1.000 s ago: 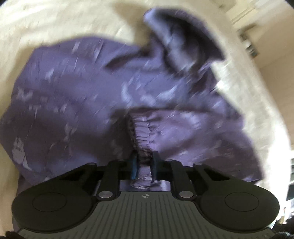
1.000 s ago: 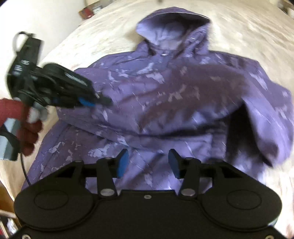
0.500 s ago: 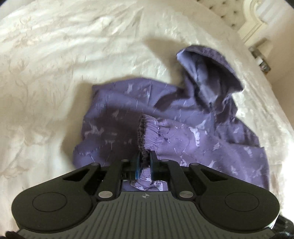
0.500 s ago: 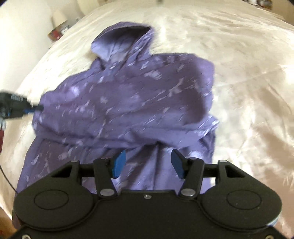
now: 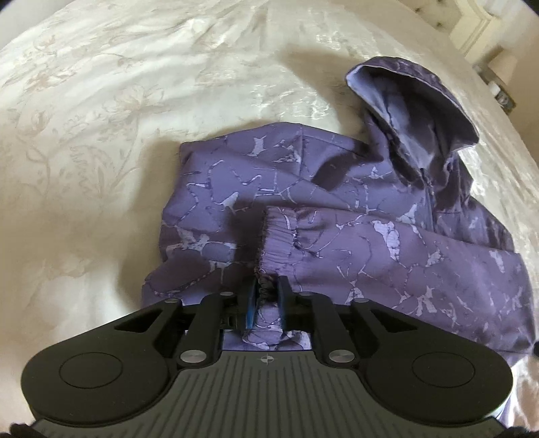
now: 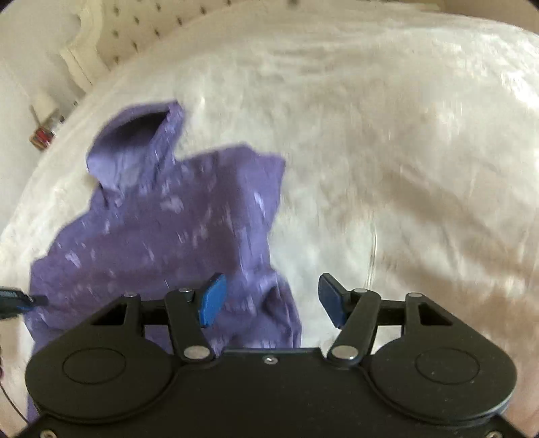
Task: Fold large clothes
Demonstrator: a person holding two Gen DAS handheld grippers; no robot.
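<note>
One purple hooded jacket (image 5: 370,236), crackle-printed with thin creased fabric, lies on a cream floral-embossed bedspread (image 5: 101,134). Left gripper (image 5: 265,296): jaws easing apart, pads still pinching the jacket's gathered elastic cuff (image 5: 274,236), folded over the body below the hood (image 5: 421,111). Right gripper (image 6: 271,300): jaws opening, empty, over the jacket's edge. Only the right view, blurred, shows the tufted headboard (image 6: 141,30).

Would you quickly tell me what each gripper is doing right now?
Left gripper: jaws opening, the elastic sleeve cuff of the purple hooded jacket still pinched between them.
Right gripper: open and widening, holding nothing.
</note>
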